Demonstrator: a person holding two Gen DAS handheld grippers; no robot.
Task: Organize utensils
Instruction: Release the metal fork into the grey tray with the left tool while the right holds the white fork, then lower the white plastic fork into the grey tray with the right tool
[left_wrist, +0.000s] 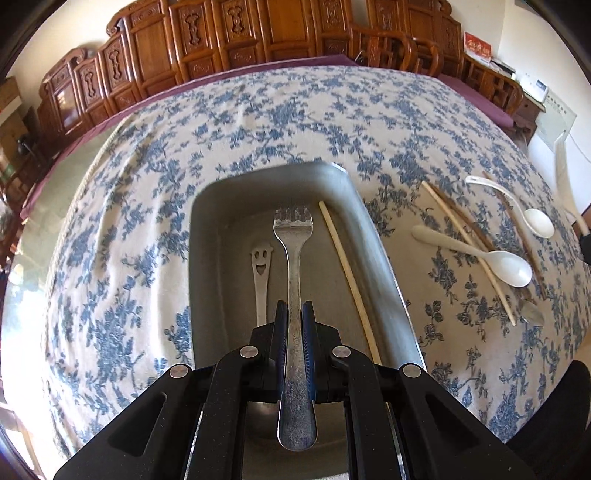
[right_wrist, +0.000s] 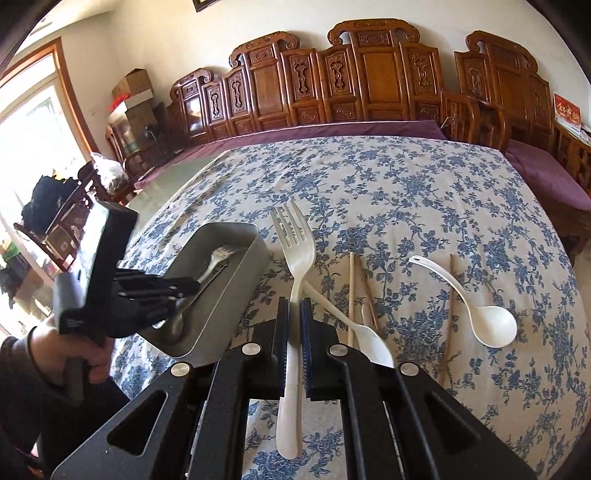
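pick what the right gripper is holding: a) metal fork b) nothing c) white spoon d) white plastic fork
d: the right gripper is closed on the white plastic fork above the tablecloth, while the metal fork is in the left gripper over the metal tray.

The left gripper (left_wrist: 295, 314) clamps a metal fork (left_wrist: 294, 266) above the grey tray (left_wrist: 354, 199), tines seemingly pointing far.

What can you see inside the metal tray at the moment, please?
Inside the metal tray lie a smiley-face utensil and one pale chopstick. The left claw holds a metal fork over it, hiding the tray's near floor.
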